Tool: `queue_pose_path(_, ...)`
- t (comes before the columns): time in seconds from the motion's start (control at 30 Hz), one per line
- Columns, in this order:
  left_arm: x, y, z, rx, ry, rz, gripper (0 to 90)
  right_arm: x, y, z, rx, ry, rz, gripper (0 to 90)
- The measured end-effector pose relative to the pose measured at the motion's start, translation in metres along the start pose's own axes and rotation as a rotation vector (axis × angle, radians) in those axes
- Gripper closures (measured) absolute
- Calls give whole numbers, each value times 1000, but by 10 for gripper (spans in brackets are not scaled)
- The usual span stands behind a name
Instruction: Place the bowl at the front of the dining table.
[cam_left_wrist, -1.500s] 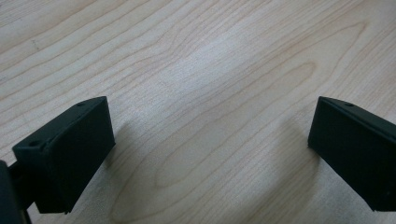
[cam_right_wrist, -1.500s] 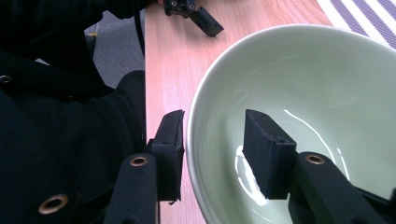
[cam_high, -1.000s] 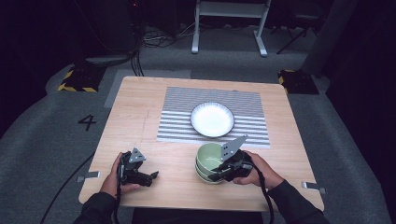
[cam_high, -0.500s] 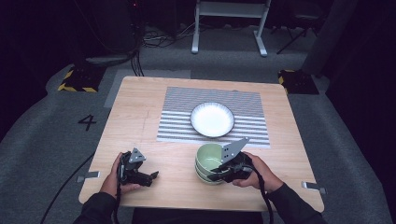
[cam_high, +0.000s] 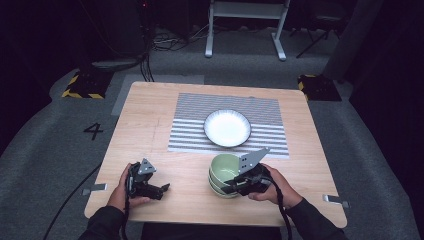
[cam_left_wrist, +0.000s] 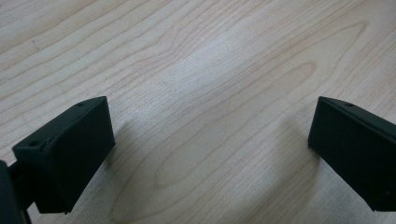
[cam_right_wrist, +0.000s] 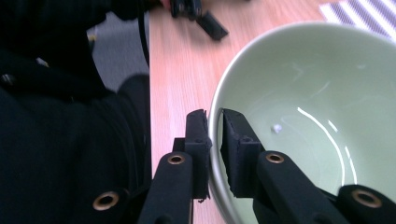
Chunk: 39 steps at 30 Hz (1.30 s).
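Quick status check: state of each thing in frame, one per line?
Left tool: open, nothing between its jaws, low over bare table.
Right tool: shut on green bowl's rim.
Green bowl: upright, empty, top of a stack.
White bowl: upright, empty, on striped mat.

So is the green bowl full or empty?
Empty. The right gripper view looks into the green bowl and shows bare glossy inside, with the right gripper pinching its rim.

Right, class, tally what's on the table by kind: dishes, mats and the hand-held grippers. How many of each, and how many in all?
white dish: 1
green bowl stack: 1 (number of nested bowls unclear)
striped mat: 1
grippers: 2, the left gripper and the right gripper
Total: 5
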<state>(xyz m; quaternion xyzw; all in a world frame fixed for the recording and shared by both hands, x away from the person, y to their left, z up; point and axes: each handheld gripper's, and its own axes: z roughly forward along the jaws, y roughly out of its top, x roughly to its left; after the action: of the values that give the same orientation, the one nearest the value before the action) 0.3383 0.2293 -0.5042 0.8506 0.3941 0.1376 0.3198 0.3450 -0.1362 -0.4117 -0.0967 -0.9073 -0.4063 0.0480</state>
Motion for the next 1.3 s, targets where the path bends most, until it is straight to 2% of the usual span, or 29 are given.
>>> queue_pose_path(0.07,0,0,0,0,0,-1,3,-1,1,-2,-20,5,12,811)
queue_pose_path(0.27,0,0,0,-2,1,-1,3,0,4,-3,3,-6,-1,824)
queue_pose_path(0.3,0,0,0,-3,1,0,3,0,4,-3,-4,-9,-4,836)
queue_pose_path(0.37,0,0,0,-1,0,0,3,2,4,-7,-16,-47,-27,846)
queue_pose_path(0.5,0,0,0,-2,2,-2,3,2,3,-8,-31,-44,-17,847)
queue_pose_path(0.7,0,0,0,0,0,-1,3,5,3,-8,-37,-68,-46,846)
queue_pose_path(1.0,0,0,0,0,0,-1,3,8,3,-17,-84,-106,-48,847)
queue_pose_path(1.3,0,0,0,0,0,0,3,7,2,-23,-132,-121,-36,848)
